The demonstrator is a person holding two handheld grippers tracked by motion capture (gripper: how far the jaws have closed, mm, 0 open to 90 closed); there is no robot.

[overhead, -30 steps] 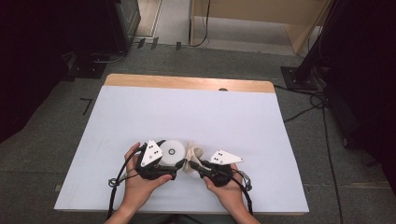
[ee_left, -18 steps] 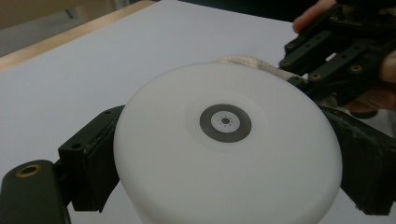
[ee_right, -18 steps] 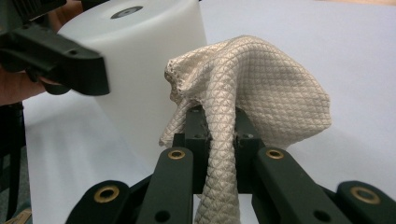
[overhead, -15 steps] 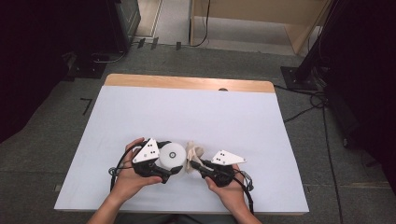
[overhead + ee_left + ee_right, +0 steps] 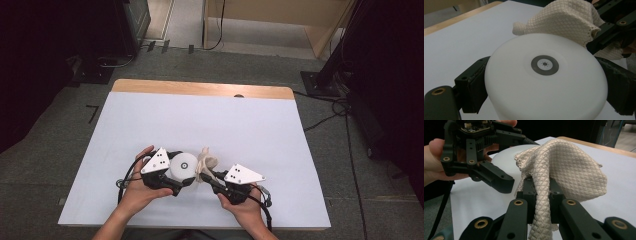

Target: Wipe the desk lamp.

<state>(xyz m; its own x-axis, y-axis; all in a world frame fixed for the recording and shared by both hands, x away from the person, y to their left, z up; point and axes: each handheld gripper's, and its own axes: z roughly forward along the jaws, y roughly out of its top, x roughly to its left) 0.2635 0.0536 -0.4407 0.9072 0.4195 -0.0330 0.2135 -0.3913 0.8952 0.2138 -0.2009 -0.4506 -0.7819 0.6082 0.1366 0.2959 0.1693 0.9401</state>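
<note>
Lying near the person's edge of the white surface (image 5: 210, 125), the work items are a round white dish and a cream cloth, side by side between the two hands. The dish (image 5: 544, 82) is the larger item: smooth, matte white, turned bottom-up, with a small grey ring mark at the centre of its base. The left tool (image 5: 172, 181) is clenched on it, one black pad bearing on each side of the rim, as the left gripper view shows at close range. The cloth (image 5: 564, 170) is a cream waffle-weave fabric, bunched and standing in a loose peak, its edge touching the dish rim. The right tool (image 5: 541, 195) is clenched on a lower fold of the cloth, jaws nearly together with fabric pinched between them. The high view gives position: dish (image 5: 182, 166) left, cloth (image 5: 207, 161) just right of it. The right gripper view adds the weave texture and the left tool's far side (image 5: 491, 173) against the dish; the left gripper view adds the ring mark.
</note>
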